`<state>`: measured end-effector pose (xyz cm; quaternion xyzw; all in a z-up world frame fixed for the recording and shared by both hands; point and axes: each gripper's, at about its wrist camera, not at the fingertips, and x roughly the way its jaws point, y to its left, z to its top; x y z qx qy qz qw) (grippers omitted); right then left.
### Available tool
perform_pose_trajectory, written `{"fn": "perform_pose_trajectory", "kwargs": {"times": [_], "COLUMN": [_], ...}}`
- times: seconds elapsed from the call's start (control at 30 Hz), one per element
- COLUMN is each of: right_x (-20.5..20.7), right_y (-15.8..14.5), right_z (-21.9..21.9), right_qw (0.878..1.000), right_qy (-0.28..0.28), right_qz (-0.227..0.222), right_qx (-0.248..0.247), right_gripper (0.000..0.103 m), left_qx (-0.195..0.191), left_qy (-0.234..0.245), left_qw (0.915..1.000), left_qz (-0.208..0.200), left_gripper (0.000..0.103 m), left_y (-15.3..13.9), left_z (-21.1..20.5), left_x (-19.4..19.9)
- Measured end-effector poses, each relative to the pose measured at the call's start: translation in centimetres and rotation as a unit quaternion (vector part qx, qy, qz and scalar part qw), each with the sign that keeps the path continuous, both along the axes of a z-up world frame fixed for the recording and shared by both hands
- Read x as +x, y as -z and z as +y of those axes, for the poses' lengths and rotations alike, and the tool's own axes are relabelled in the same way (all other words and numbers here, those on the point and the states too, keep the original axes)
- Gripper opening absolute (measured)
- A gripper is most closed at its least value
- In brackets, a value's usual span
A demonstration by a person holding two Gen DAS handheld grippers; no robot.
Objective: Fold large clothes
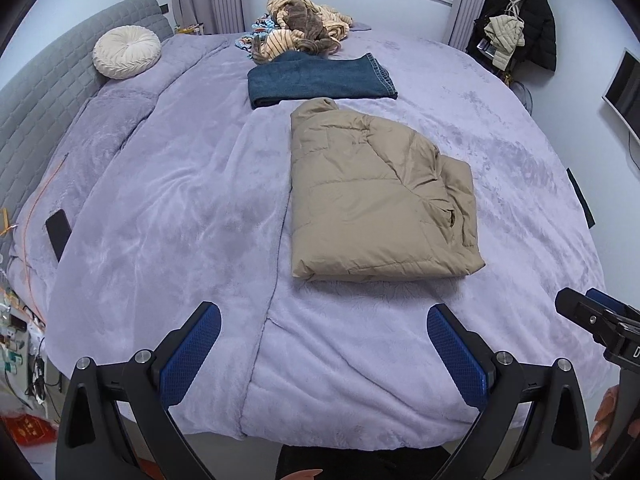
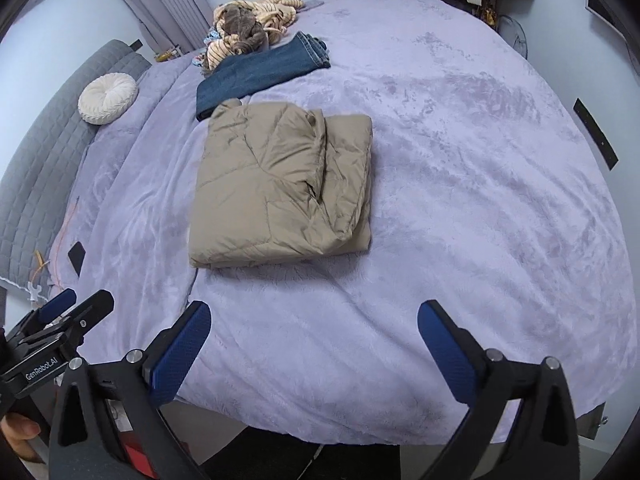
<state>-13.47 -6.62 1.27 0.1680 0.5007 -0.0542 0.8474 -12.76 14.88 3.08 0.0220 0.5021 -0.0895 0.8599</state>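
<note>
A tan puffer jacket (image 1: 376, 196) (image 2: 280, 188) lies folded into a thick rectangle in the middle of the bed. Behind it rests a folded pair of blue jeans (image 1: 320, 80) (image 2: 260, 74). My left gripper (image 1: 324, 318) hangs open over the bed's near edge, short of the jacket, nothing between its blue pads (image 1: 192, 356). My right gripper (image 2: 314, 316) is likewise open and empty, well back from the jacket. Each gripper shows at the edge of the other's view: the right one (image 1: 600, 320), the left one (image 2: 64, 320).
A lilac plush blanket (image 1: 160, 200) (image 2: 480, 200) covers the bed. A pile of striped and brown clothes (image 1: 304, 28) (image 2: 248, 28) sits at the far end. A round cream cushion (image 1: 126, 52) leans on the grey headboard (image 1: 40, 100). A dark phone (image 1: 58, 232) lies near the left edge.
</note>
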Motion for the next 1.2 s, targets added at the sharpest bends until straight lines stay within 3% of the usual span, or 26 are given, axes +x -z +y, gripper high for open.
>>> {"fn": "perform_pose_trajectory", "kwargs": {"times": [0.37,1.2], "right_x": [1.8,2.5], "right_y": [-3.3,-5.4], "right_z": [2.7,5.7], "right_qw": [0.998,0.996], "right_qy": [0.047,0.035], "right_qz": [-0.028,-0.034], "right_qx": [-0.03,-0.068], "right_gripper": [0.103,0.103], "left_qx": [0.008,0.007], "left_qy": [-0.003,-0.018], "left_qw": [0.9997,0.9995], "left_qz": [-0.022,-0.026], "left_gripper": [0.103,0.103], "left_y": [-2.4,-3.9], "left_z": [3.4,5.3], "left_x": [2.3,1.9]}}
